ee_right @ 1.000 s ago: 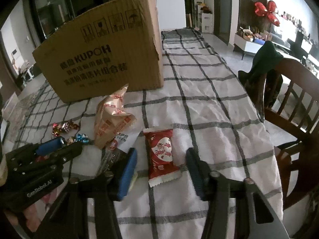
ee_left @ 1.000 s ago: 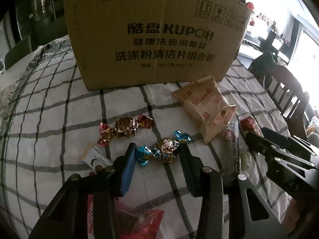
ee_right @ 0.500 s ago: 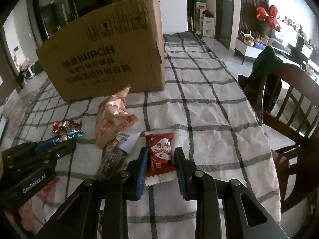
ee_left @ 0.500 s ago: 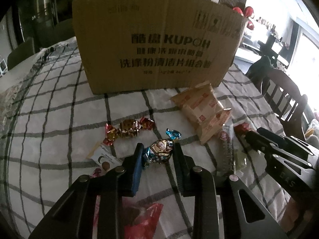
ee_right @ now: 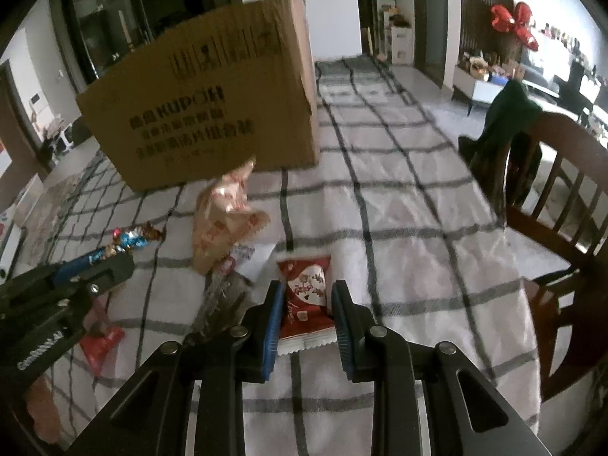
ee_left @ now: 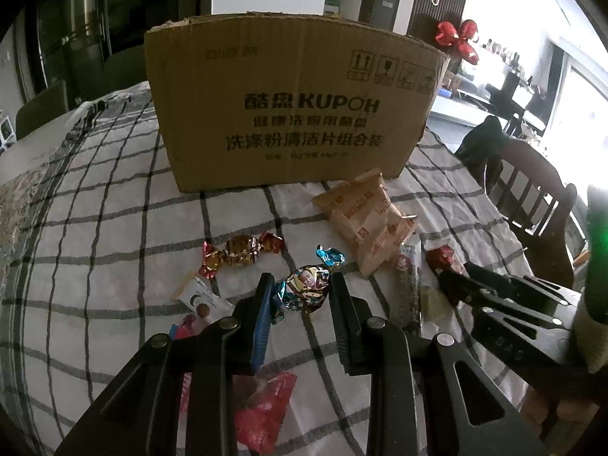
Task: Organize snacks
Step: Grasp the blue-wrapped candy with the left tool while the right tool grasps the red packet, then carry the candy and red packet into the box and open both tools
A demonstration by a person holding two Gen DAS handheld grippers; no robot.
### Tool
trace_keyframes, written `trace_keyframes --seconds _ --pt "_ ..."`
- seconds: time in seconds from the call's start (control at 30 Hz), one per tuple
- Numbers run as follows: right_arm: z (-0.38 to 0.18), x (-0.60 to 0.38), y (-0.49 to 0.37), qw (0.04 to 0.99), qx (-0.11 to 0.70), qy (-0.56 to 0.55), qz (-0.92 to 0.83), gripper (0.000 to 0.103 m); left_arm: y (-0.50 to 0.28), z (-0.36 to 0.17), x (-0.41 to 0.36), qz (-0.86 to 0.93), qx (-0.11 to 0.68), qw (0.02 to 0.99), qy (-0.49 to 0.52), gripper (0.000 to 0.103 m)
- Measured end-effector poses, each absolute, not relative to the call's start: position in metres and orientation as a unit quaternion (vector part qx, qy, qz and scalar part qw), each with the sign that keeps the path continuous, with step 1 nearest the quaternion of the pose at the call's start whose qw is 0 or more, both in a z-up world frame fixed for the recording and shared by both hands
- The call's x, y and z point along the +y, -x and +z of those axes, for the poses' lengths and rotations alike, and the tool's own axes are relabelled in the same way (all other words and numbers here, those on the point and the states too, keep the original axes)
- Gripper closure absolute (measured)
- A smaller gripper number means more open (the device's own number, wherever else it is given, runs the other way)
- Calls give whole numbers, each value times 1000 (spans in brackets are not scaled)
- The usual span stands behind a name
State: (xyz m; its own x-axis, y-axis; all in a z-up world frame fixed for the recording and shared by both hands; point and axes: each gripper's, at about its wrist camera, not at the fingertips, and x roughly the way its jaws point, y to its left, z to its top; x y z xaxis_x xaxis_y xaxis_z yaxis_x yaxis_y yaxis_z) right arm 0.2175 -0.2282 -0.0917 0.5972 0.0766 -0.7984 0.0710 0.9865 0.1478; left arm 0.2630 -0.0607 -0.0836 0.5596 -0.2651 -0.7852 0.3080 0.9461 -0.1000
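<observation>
Snacks are gripped: left claw [ee_left: 300,296] pinches a candy [ee_left: 306,290], right claw [ee_right: 307,313] pinches a red packet [ee_right: 306,292]. Next: lift both into the far box [ee_left: 288,110].

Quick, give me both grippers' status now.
Left gripper: shut on the blue-ended foil candy.
Right gripper: shut on the red snack packet.

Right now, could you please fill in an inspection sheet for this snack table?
Surface: checked tablecloth, rumpled.
Job's things: blue-ended foil candy in left tool; red snack packet in right tool; red-ended candy and tan packets lying loose.
Clutter: small card, red wrapper near the front edge.
Grippers: both tools shut on their snacks.
Cables: nothing seen.
Surroundings: cardboard box behind the snacks; wooden chair beside the table.
</observation>
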Motion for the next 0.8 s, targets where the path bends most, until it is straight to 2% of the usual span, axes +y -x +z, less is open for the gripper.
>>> trace_keyframes --seconds 0.37,0.8 --pt "-94 -222 -223 889 454 -66 5 76 -264 -87 -60 -164 446 880 -17 74" --pt "-60 -226 -207 912 403 -78 -6 78 -255 -67 -61 -173 425 888 -9 74"
